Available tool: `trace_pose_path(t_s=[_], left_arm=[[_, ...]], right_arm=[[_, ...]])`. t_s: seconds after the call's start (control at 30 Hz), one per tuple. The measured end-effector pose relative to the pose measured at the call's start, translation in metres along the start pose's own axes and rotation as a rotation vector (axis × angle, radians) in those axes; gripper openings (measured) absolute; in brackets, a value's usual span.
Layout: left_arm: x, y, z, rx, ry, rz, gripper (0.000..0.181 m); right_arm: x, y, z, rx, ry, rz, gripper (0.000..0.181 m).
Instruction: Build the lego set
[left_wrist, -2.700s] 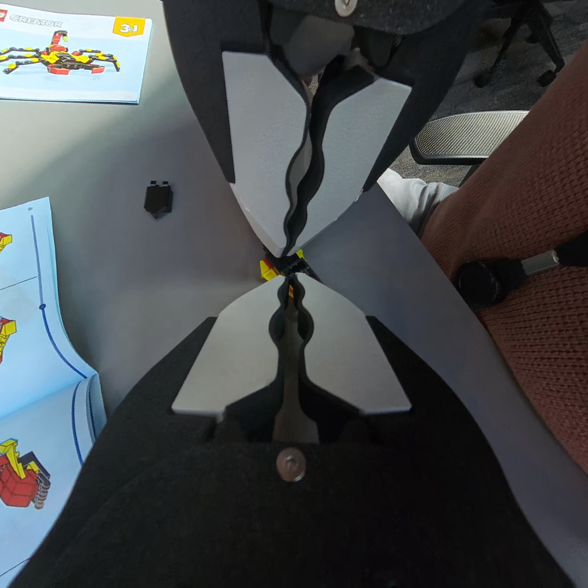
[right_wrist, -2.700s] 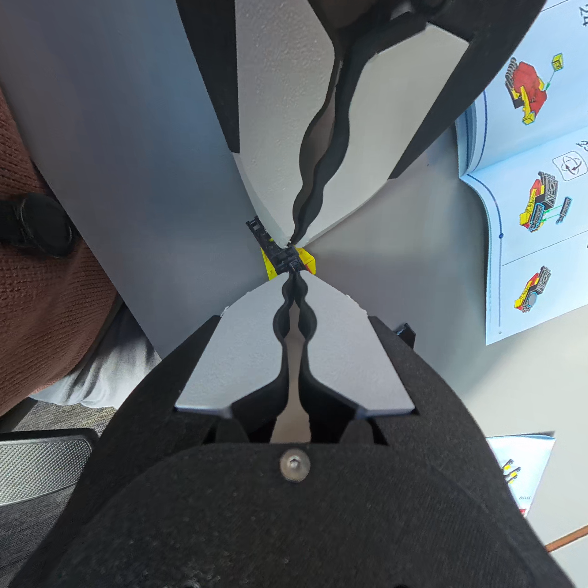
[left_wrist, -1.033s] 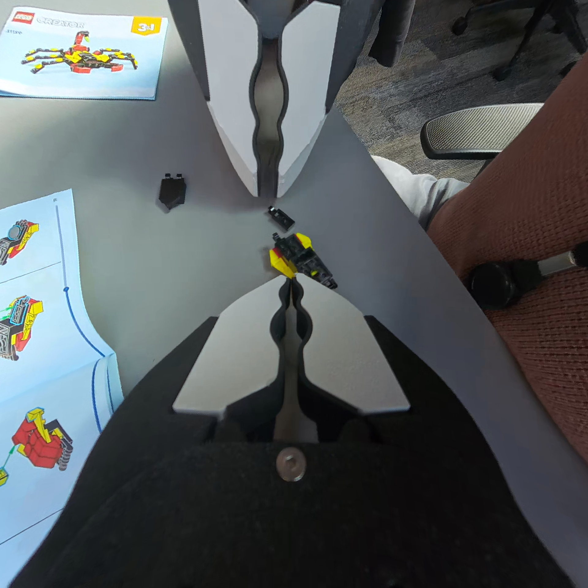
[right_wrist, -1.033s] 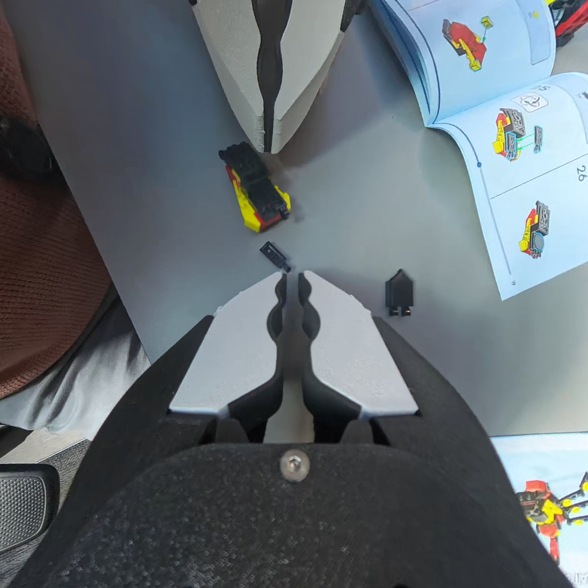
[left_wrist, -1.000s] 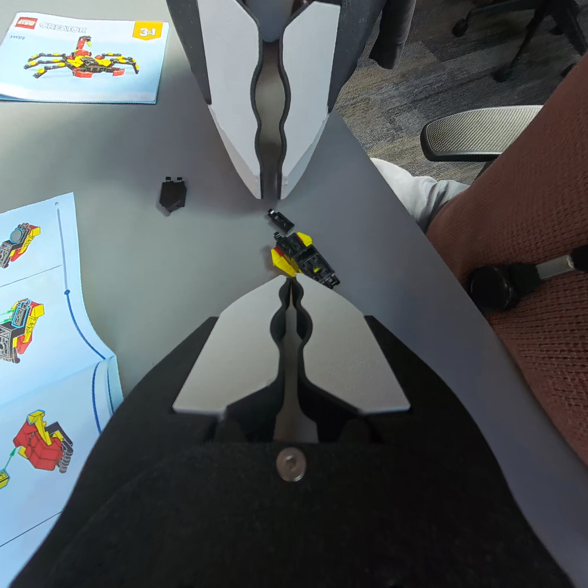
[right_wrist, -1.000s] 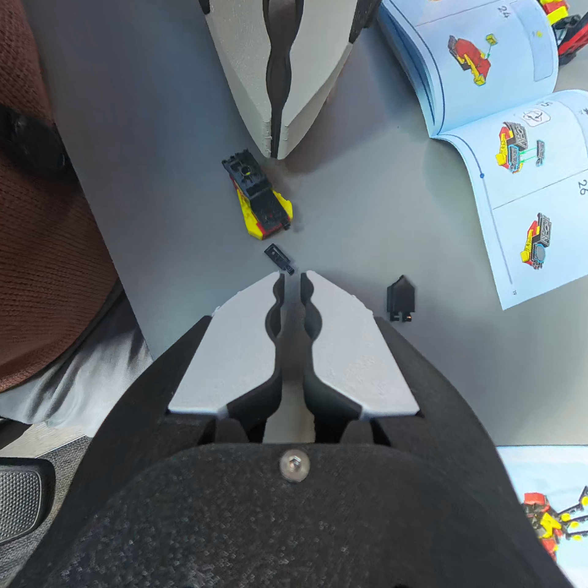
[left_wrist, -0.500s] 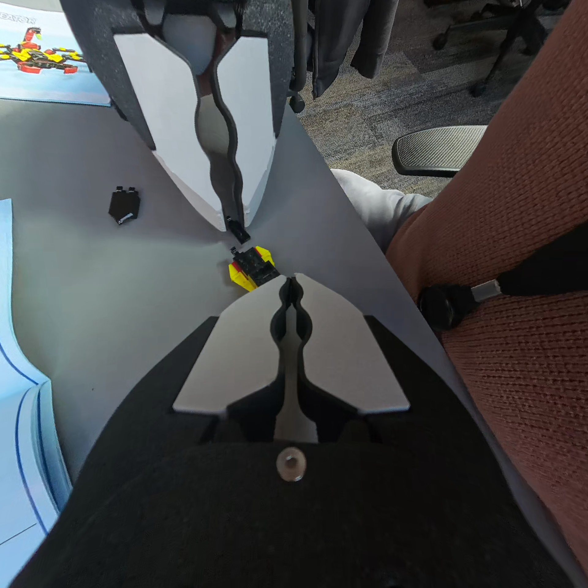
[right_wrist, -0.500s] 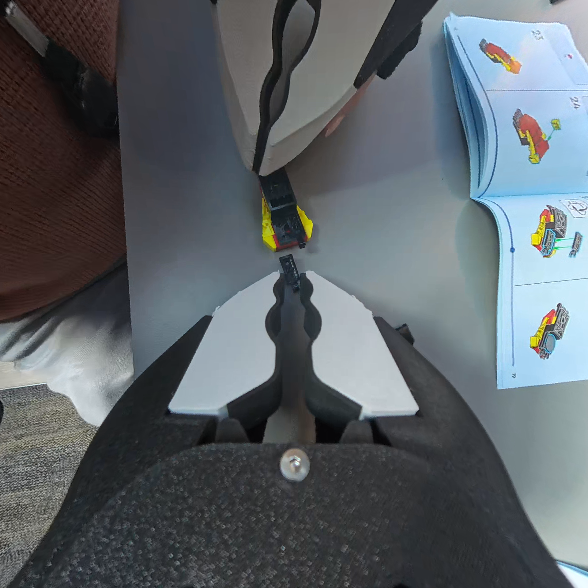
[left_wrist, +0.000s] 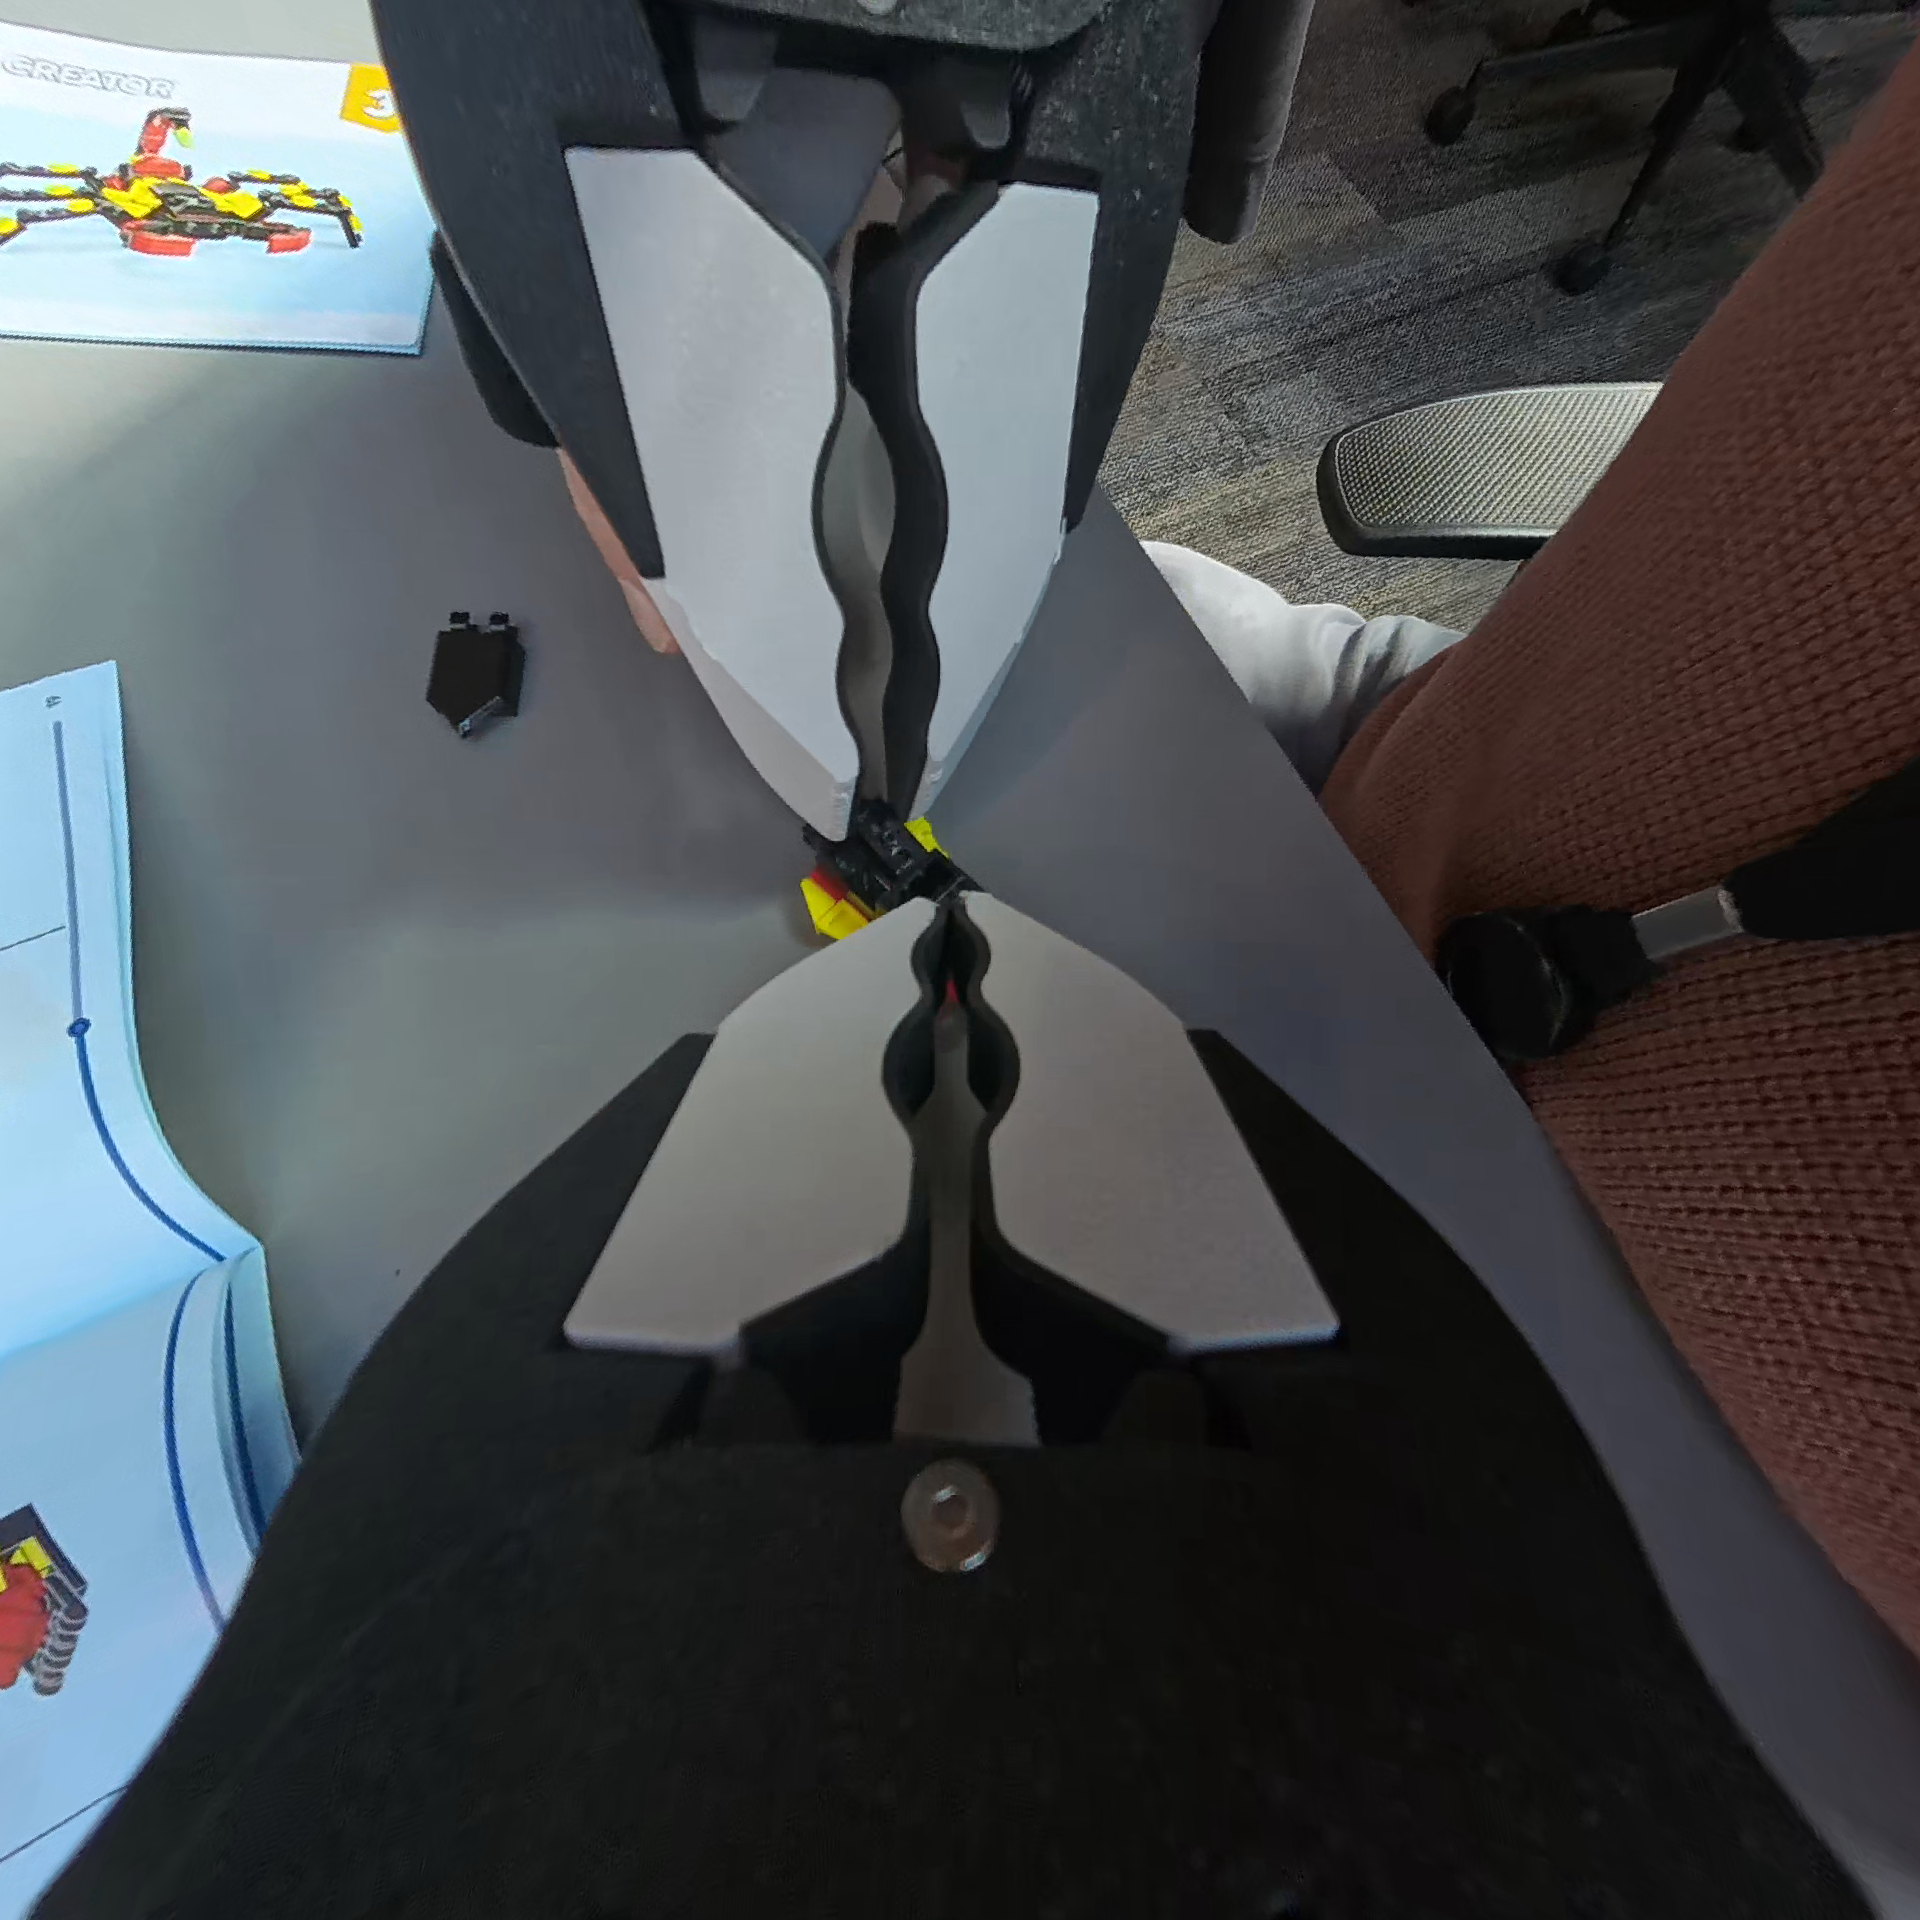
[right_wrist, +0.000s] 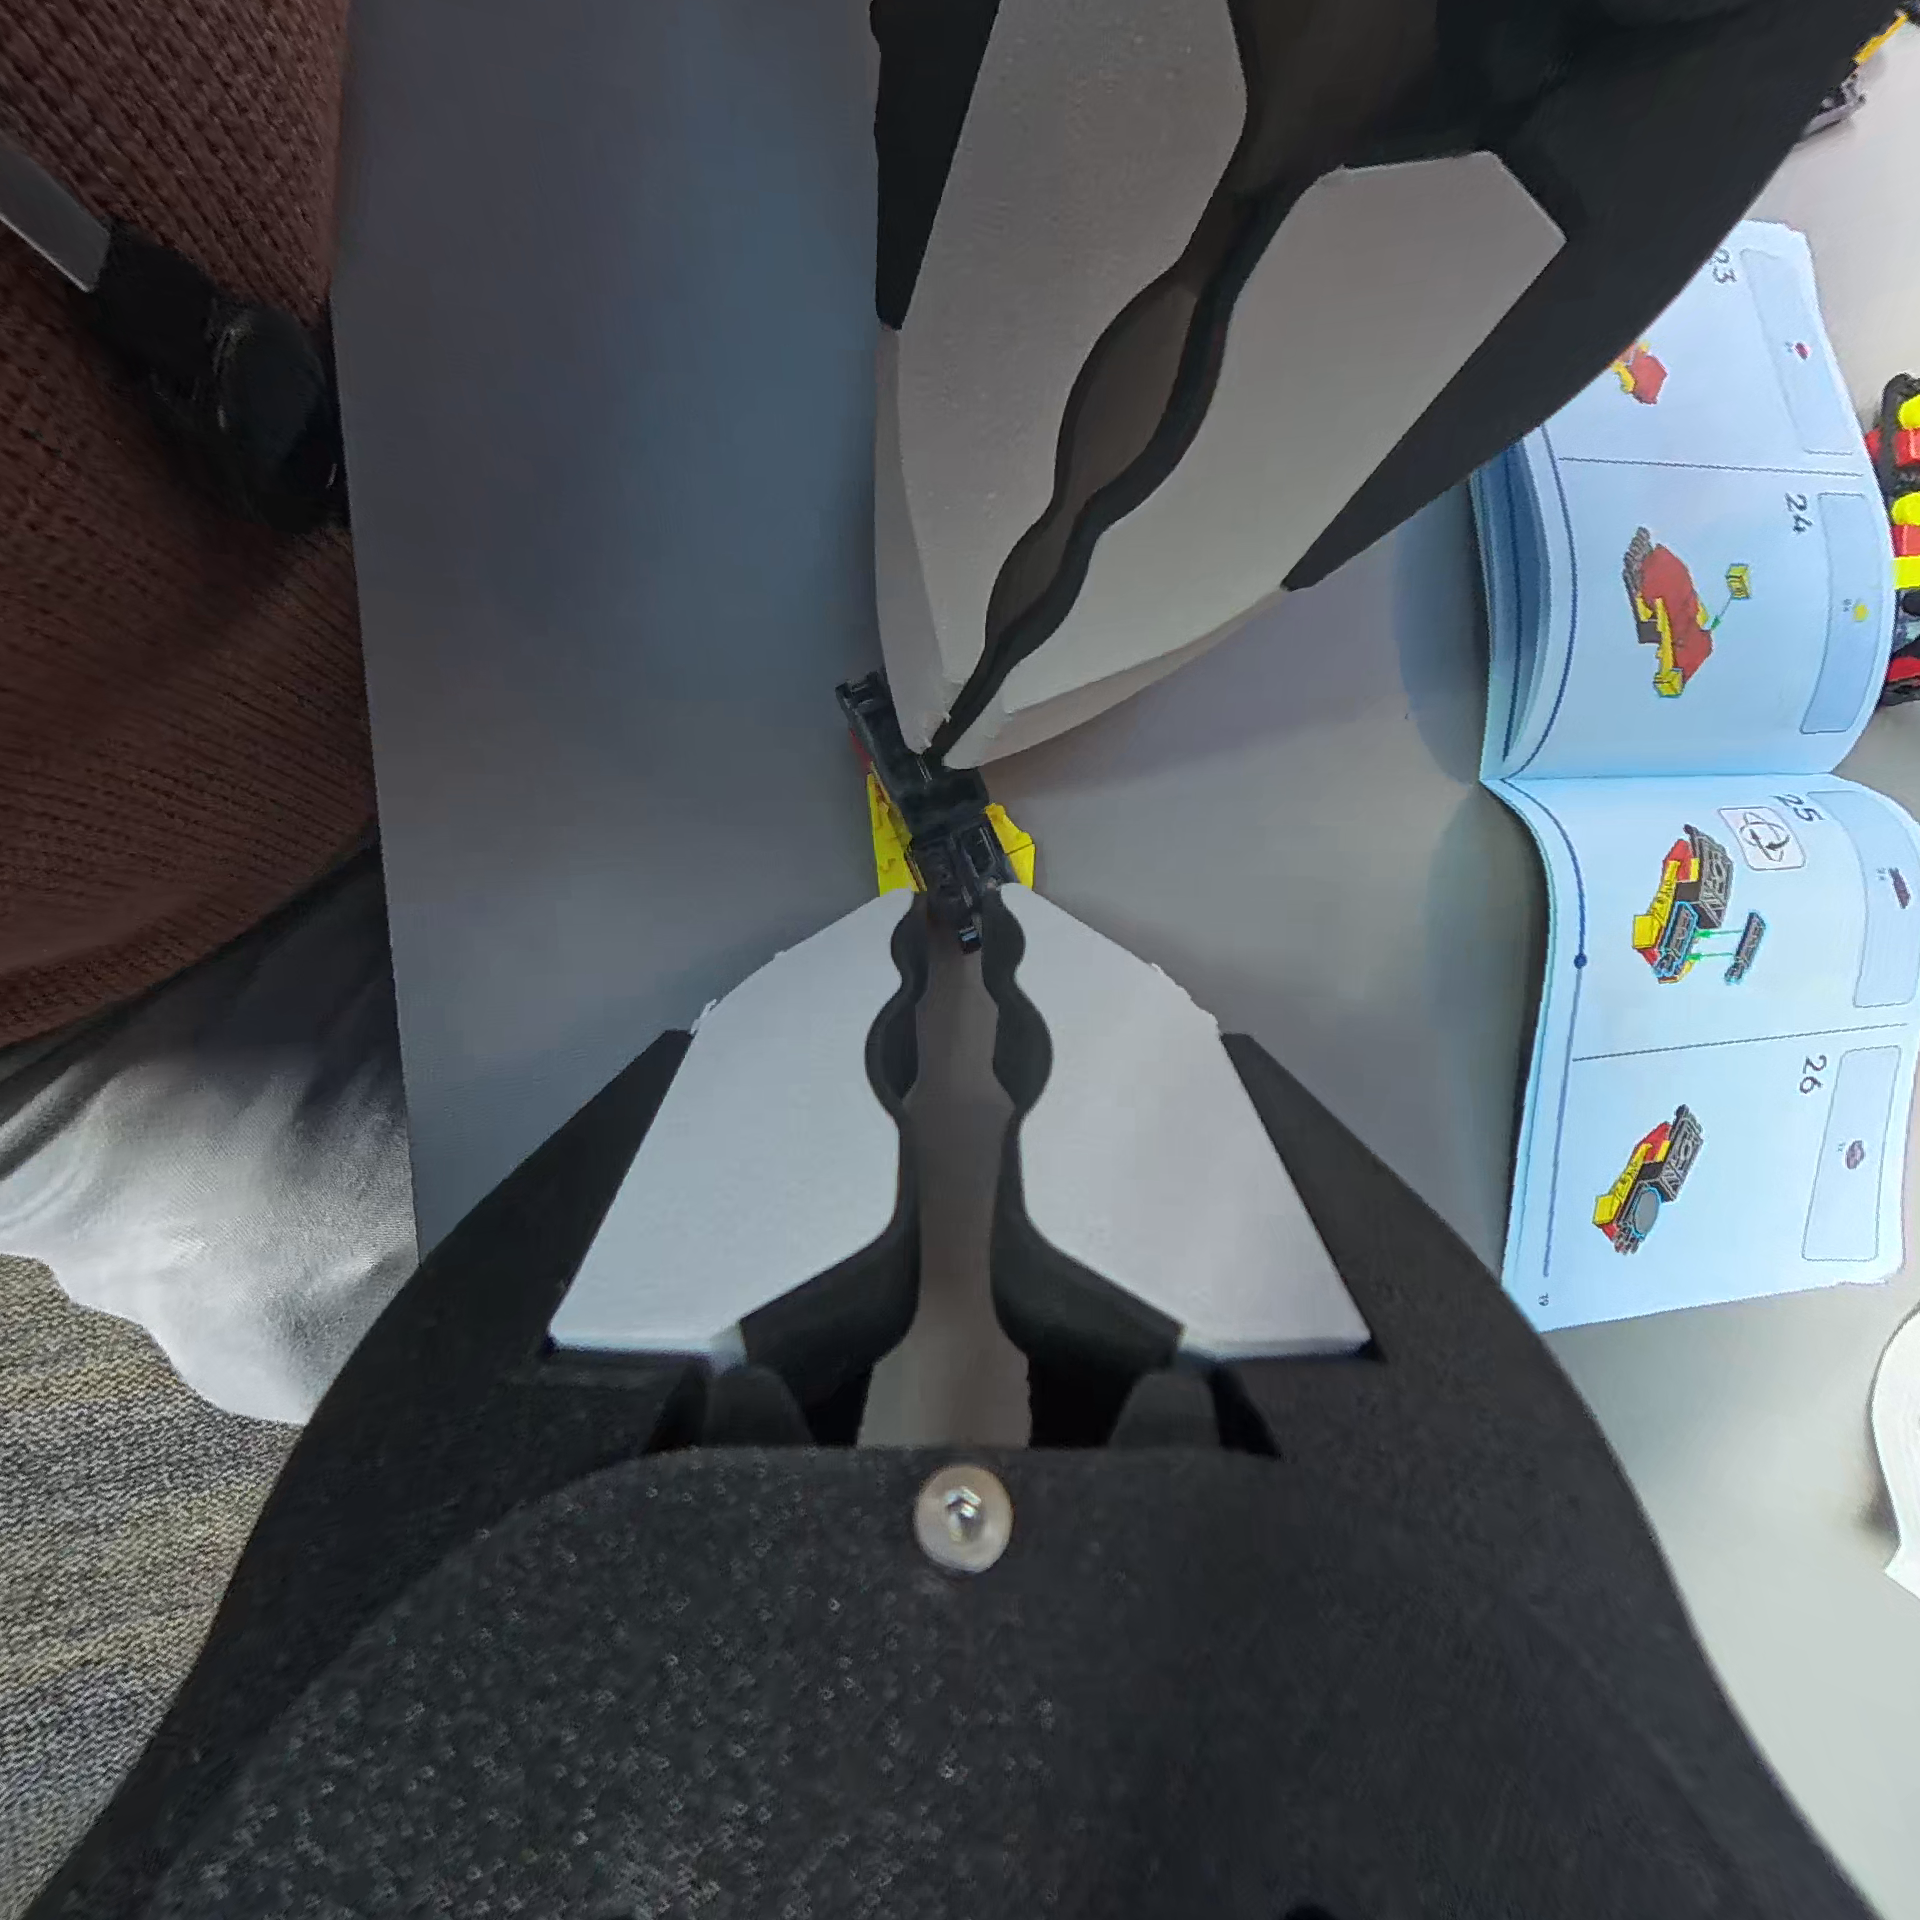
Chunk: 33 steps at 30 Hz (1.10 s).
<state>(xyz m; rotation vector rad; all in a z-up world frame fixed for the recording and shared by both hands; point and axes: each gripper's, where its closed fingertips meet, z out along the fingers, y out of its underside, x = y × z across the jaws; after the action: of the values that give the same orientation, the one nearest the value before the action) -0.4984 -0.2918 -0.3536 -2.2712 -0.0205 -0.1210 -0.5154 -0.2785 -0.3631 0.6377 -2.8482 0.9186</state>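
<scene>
A small black, yellow and red lego assembly (left_wrist: 868, 883) sits between both grippers near the grey table's edge (left_wrist: 1195, 727). My left gripper (left_wrist: 951, 909) is shut on one end of it, and a red bit shows between its fingers. In the right wrist view the left gripper (right_wrist: 945, 753) comes in from the top, pinching the assembly (right_wrist: 940, 821). My right gripper (right_wrist: 956, 904) is shut on a small black piece (right_wrist: 966, 925) and presses it against the assembly's near end. It also shows in the left wrist view (left_wrist: 883, 805), tip to tip with the left gripper.
A loose black brick (left_wrist: 473, 675) lies on the table to the left. An open instruction booklet (right_wrist: 1714, 831) and a second closed booklet (left_wrist: 187, 208) lie nearby. A person's arm in a rust sweater (left_wrist: 1714, 727) is past the table edge. A partly built model (right_wrist: 1901, 520) shows at the far right. The tips of both grippers are at nearly the same place.
The right gripper picked the small black piece off the table. The left gripper closed on the assembly. The two grippers have come together tip to tip.
</scene>
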Motion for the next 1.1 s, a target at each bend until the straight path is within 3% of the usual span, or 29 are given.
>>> trace_pose_path(t_s=[0.03, 0.37, 0.43, 0.53, 1.1], left_arm=[[0.0, 0.0, 0.0, 0.0, 0.005, -0.002, 0.0], [-0.006, -0.001, -0.005, 0.023, 0.0, 0.0, 0.0], [-0.006, -0.002, -0.006, 0.034, 0.007, -0.007, 0.0], [-0.009, 0.0, -0.006, 0.036, -0.001, -0.011, 0.0], [-0.009, 0.002, -0.001, 0.044, 0.012, -0.016, 0.0]], right_arm=[[0.001, 0.0, 0.0, -0.005, 0.003, -0.004, 0.009], [0.009, -0.001, -0.004, -0.021, 0.059, -0.011, 0.016], [0.009, -0.003, -0.009, 0.006, 0.056, 0.019, 0.003], [0.01, -0.011, -0.011, 0.042, 0.055, 0.058, 0.0], [0.004, -0.005, 0.003, -0.183, -0.021, -0.027, 0.0]])
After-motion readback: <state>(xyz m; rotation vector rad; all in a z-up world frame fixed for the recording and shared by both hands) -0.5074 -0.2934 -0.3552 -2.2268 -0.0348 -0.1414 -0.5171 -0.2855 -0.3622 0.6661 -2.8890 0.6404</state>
